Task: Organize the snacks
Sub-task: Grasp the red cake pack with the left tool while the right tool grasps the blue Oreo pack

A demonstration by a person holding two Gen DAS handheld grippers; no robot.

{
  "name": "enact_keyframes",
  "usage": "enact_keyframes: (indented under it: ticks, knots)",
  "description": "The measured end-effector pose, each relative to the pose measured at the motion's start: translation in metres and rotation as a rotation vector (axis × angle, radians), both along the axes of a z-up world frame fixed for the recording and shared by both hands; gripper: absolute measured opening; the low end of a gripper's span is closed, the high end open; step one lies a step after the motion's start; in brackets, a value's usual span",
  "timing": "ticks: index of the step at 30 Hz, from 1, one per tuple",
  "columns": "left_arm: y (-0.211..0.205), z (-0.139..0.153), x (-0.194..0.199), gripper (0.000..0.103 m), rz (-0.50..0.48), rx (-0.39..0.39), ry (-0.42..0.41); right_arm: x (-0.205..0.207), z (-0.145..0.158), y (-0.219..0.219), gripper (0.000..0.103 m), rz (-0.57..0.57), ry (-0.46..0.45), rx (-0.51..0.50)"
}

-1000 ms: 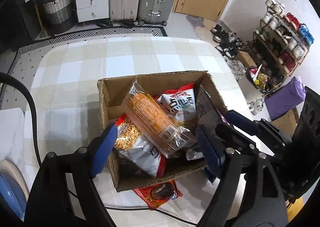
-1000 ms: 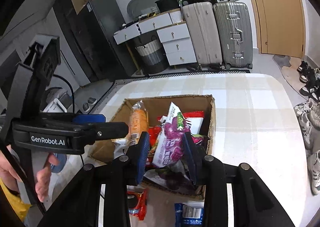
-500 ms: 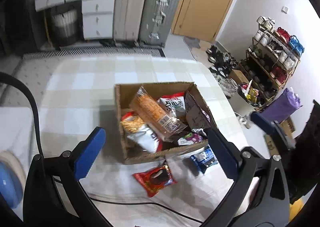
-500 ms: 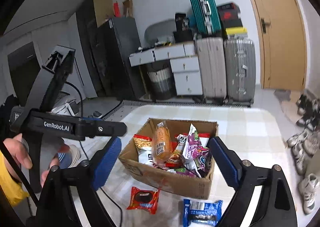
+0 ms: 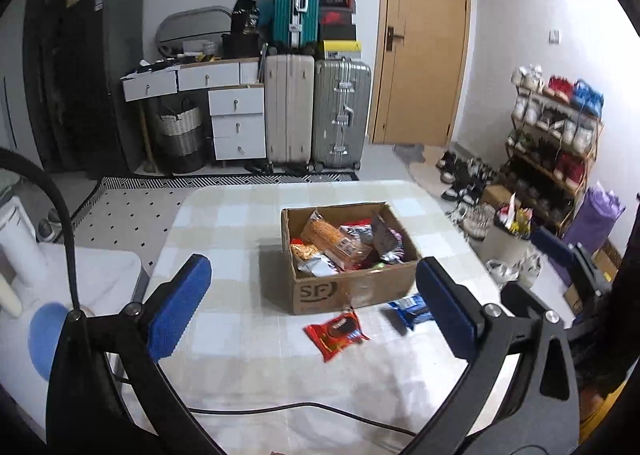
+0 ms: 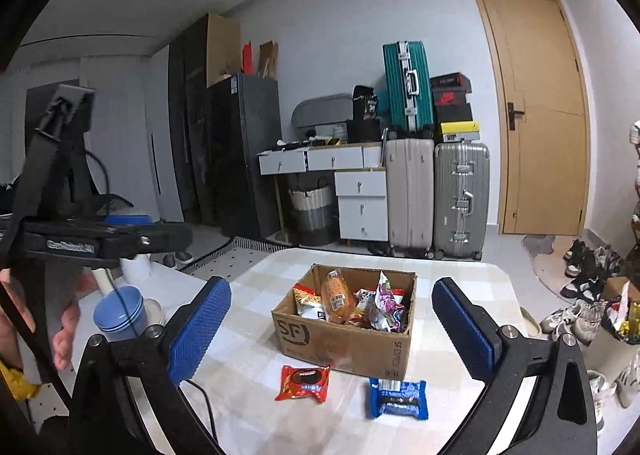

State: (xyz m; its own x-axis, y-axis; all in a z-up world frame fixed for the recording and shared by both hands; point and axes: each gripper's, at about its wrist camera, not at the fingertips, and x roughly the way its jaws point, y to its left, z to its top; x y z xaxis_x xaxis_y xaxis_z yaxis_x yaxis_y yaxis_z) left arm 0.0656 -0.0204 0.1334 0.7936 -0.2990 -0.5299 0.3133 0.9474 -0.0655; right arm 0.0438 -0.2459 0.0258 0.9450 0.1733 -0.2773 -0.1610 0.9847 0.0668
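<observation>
Cardboard box (image 6: 344,339) full of snack bags is sitting mid-table (image 6: 256,407). Red snack pack (image 6: 305,383) and blue snack pack (image 6: 398,399) are lying on the checked cloth just in front of it. Left gripper (image 5: 316,307) and right gripper (image 6: 330,331) are both hanging well back, jaws spread wide, gripping nothing. A black cable (image 5: 300,411) is trailing across the near table.

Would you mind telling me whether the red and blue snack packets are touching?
Apart. The right wrist view shows bare tablecloth between the red packet and the blue packet.
</observation>
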Motion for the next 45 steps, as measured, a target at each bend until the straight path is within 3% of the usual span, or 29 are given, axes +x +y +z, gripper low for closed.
enact_keyframes:
  ticks: [6, 12, 16, 21, 27, 38, 45]
  knots:
    - [0.023, -0.01, -0.039, 0.102, 0.052, -0.065, 0.0, -0.038, -0.012, 0.001, 0.103, -0.051, -0.031, -0.013]
    - [0.038, -0.074, -0.035, 0.102, 0.07, -0.121, 0.129, -0.046, -0.046, -0.013, 0.103, -0.102, 0.011, 0.011]
    - [0.028, -0.125, -0.008, 0.102, 0.086, -0.098, 0.223, -0.033, -0.071, -0.022, 0.103, -0.133, 0.073, 0.027]
    - [-0.006, -0.178, 0.044, 0.102, 0.08, -0.008, 0.329, 0.0, -0.1, -0.037, 0.103, -0.166, 0.139, 0.042]
    - [-0.045, -0.232, 0.11, 0.102, 0.096, -0.018, 0.516, 0.034, -0.136, -0.057, 0.103, -0.15, 0.211, 0.124]
    - [-0.09, -0.281, 0.148, 0.102, 0.155, 0.045, 0.603, 0.059, -0.155, -0.065, 0.103, -0.096, 0.247, 0.147]
    - [-0.109, -0.294, 0.159, 0.102, 0.177, 0.14, 0.583, 0.063, -0.161, -0.075, 0.103, -0.127, 0.283, 0.157]
